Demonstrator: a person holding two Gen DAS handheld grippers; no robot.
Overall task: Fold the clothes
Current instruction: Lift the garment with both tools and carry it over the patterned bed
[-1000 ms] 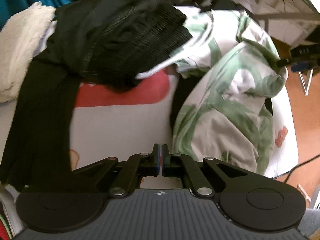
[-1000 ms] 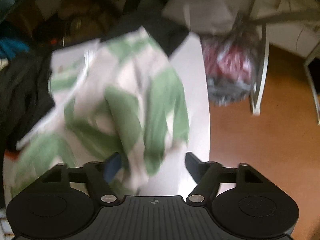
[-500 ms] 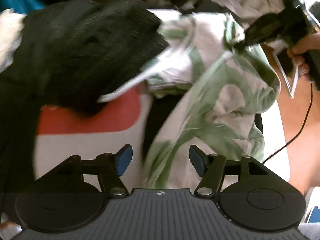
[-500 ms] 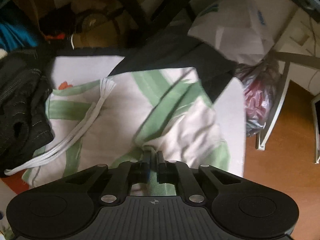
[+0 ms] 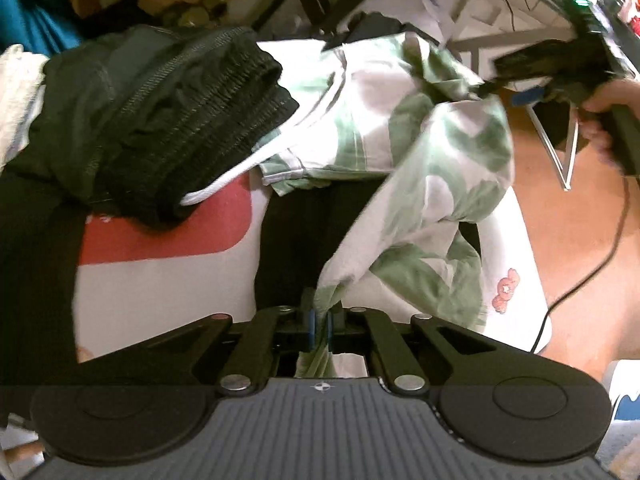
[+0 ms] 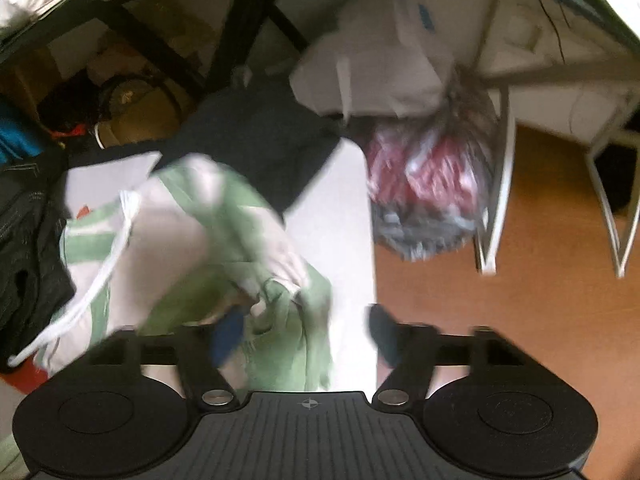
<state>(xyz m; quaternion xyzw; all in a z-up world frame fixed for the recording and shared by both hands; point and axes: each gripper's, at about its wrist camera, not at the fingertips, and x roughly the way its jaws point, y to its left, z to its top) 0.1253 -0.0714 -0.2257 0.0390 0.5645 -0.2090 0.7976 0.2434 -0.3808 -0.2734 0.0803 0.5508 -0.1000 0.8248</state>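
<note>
On the far left of the left wrist view a cream fleecy cloth (image 5: 18, 92) lies at the edge of the white table with a red rounded patch (image 5: 160, 276). Just right of it sits a heap of dark clothes topped by a black ribbed knit garment (image 5: 192, 120), which overlaps a white cord.

Further right is the piece being folded, a white garment printed with green leaves, soft and thin (image 5: 420, 160). It lies crumpled across the right half of the table, partly over a black cloth (image 5: 304, 236). The left gripper (image 5: 319, 326) is clenched on the near corner of this garment, with fabric pinched between its blue pads.

On the far right, the right gripper (image 6: 302, 330) stands with its jaws spread apart. The leaf-print fabric (image 6: 188, 248) drapes over its left finger, and the blur hides whether any cloth is caught. Beyond it lie the orange floor (image 6: 520, 300) and a red and grey bag (image 6: 424, 188).

The step in hand looks like taking two corners to spread the garment flat. To do it well, the right gripper should close on a single layer at an edge, not a bunched fold. Then both grippers should draw apart evenly and lift enough to clear the dark heap, keeping the white cord from snagging.
</note>
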